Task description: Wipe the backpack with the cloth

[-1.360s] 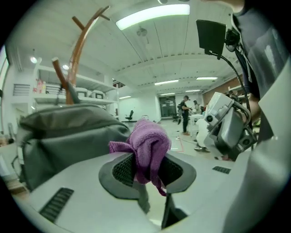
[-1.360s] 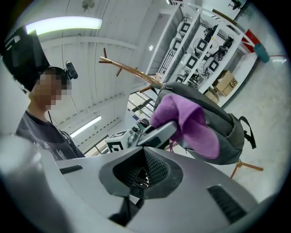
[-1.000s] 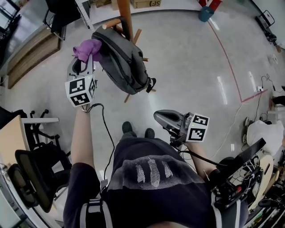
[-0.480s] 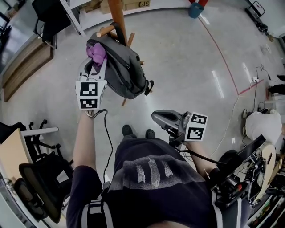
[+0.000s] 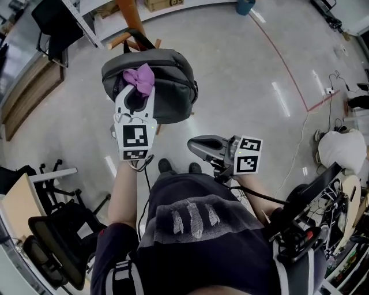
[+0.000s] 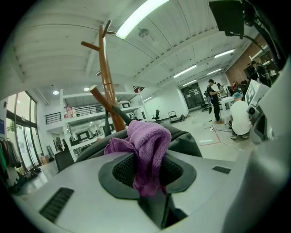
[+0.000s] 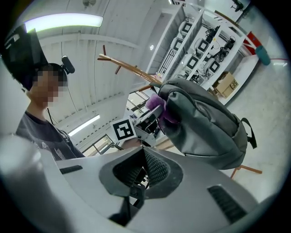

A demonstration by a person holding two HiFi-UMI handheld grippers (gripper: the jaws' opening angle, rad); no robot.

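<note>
The left claw (image 5: 139, 91), clamping the crumpled purple cloth (image 5: 142, 78), has slid onto the grey fabric backpack (image 5: 173, 86); wiping seems under way. The right claw (image 5: 195, 147) is closed and empty.

The cloth (image 5: 142, 78) in the left tool (image 5: 138, 93) lies against the backpack (image 5: 173, 80) hanging on the rack (image 5: 130, 17).
</note>
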